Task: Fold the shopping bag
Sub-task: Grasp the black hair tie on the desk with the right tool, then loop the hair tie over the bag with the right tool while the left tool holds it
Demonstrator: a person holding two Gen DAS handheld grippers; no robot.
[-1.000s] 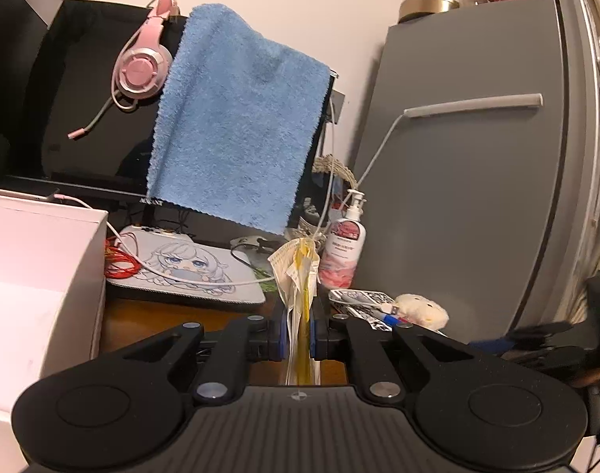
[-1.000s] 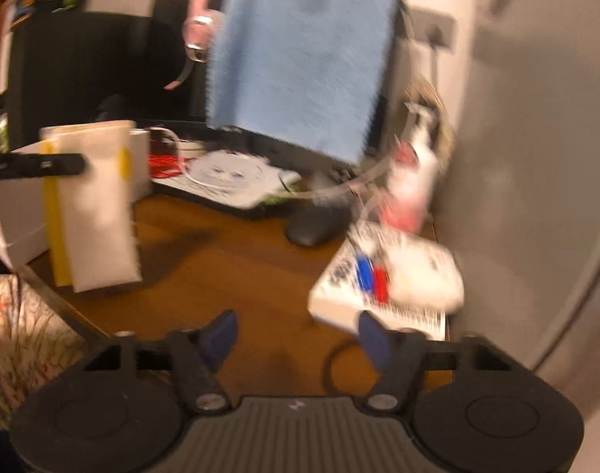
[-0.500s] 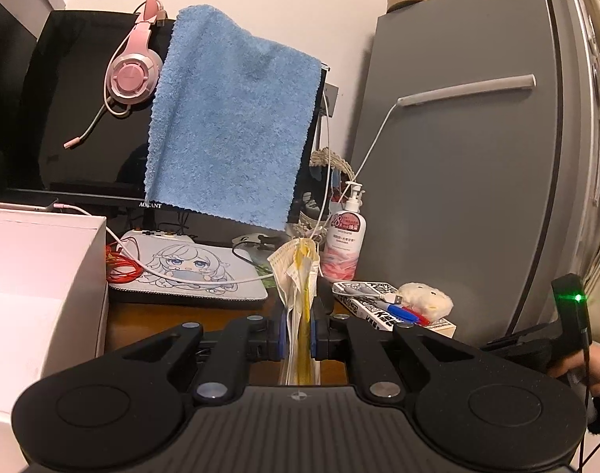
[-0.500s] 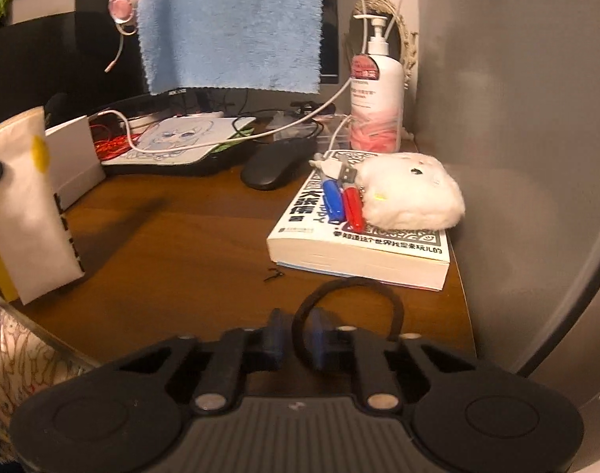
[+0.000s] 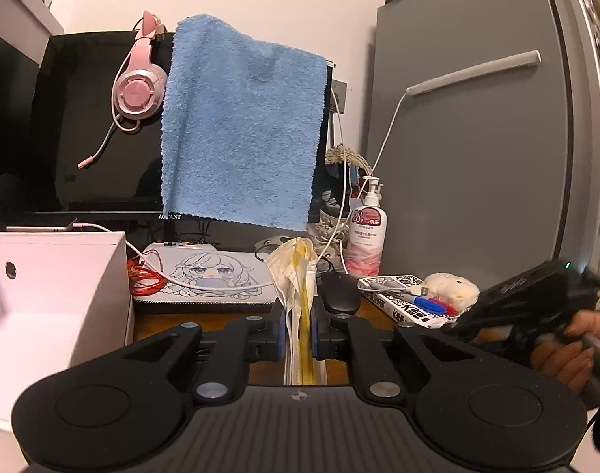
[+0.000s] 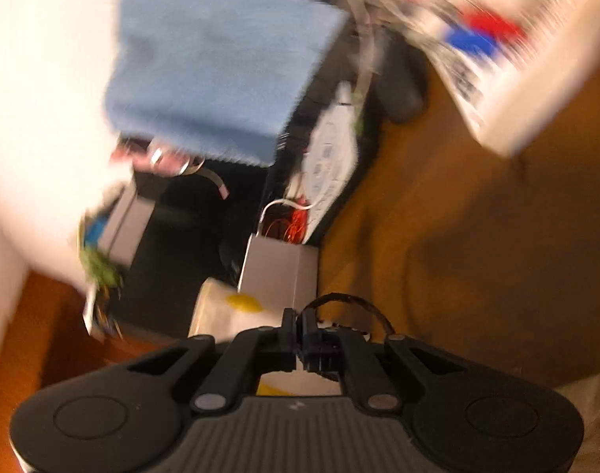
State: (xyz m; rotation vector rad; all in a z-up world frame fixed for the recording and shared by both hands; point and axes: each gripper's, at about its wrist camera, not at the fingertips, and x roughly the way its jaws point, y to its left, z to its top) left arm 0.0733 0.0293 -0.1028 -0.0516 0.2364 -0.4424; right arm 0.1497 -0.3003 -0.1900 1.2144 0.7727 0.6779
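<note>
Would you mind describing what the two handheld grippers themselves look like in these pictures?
Both are matte black plastic. The left gripper has a ribbed grey-black body with a small round mark, two round discs at the sides, angled link arms with silver pivot pins, and blue pads on its fingers. The right gripper has the same build; seen from the left camera, a small green light glows on its housing.

A home desk corner: monitor (image 5: 98, 126) draped with a towel (image 5: 240, 130), pink headset (image 5: 138, 90), fridge (image 5: 469, 138) alongside
</note>
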